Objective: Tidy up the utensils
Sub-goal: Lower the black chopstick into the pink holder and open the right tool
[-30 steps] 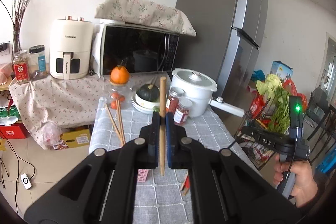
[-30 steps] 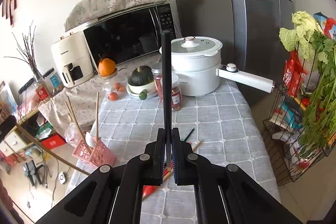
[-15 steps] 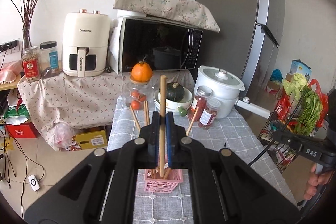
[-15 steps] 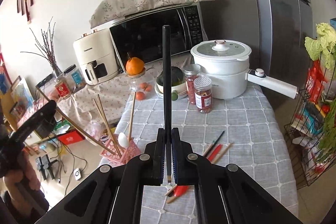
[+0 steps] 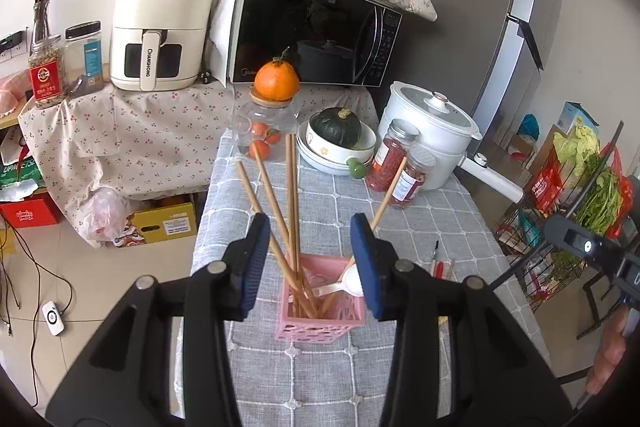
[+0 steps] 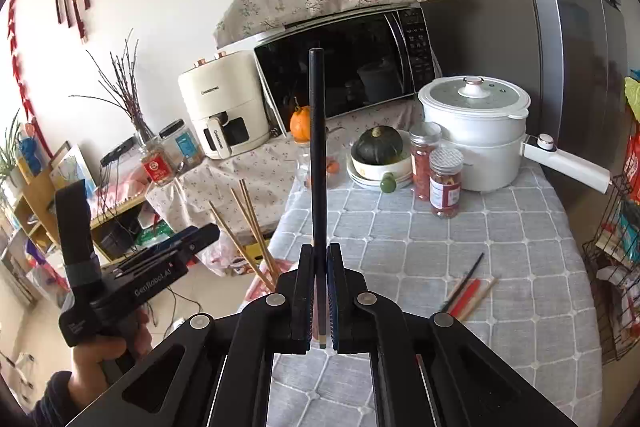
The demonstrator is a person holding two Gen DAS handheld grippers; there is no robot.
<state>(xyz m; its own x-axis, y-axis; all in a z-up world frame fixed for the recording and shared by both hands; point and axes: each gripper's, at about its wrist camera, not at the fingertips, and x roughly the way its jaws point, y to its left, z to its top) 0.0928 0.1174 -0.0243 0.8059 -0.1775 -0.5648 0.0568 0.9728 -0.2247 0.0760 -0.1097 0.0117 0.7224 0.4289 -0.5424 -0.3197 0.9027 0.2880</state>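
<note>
Pink basket (image 5: pixel 320 323) sits at the near left part of the table (image 5: pixel 420 211), holding four wooden chopsticks (image 5: pixel 292 203) leaning up and out, plus a white spoon (image 5: pixel 344 285). Left hand-held gripper (image 5: pixel 306 259) hovers right above the basket, jaws spread wide, nothing between them; the chopsticks rise through the gap, contact with the pads cannot be told. Right hand-held gripper (image 6: pixel 320 287) is clamped tight on a black chopstick (image 6: pixel 318 155), upright, its lower end showing just below the pads.

Right wrist view shows the left tool from the side with the hand on its handle, basket mostly hidden behind the right jaws. It also shows loose utensils (image 6: pixel 468 293), black, red and wooden, lying on the table toward the near right edge; left view only catches their tips. Left view shows inside the basket.

Toward the far edge: glass jar with an orange (image 5: pixel 277 81) on top, bowl with a green squash (image 5: pixel 336 127), two red spice jars (image 6: pixel 446 183), white pot (image 6: pixel 476 131). Microwave (image 5: pixel 312 31) and air fryer (image 5: pixel 160 27) behind.
</note>
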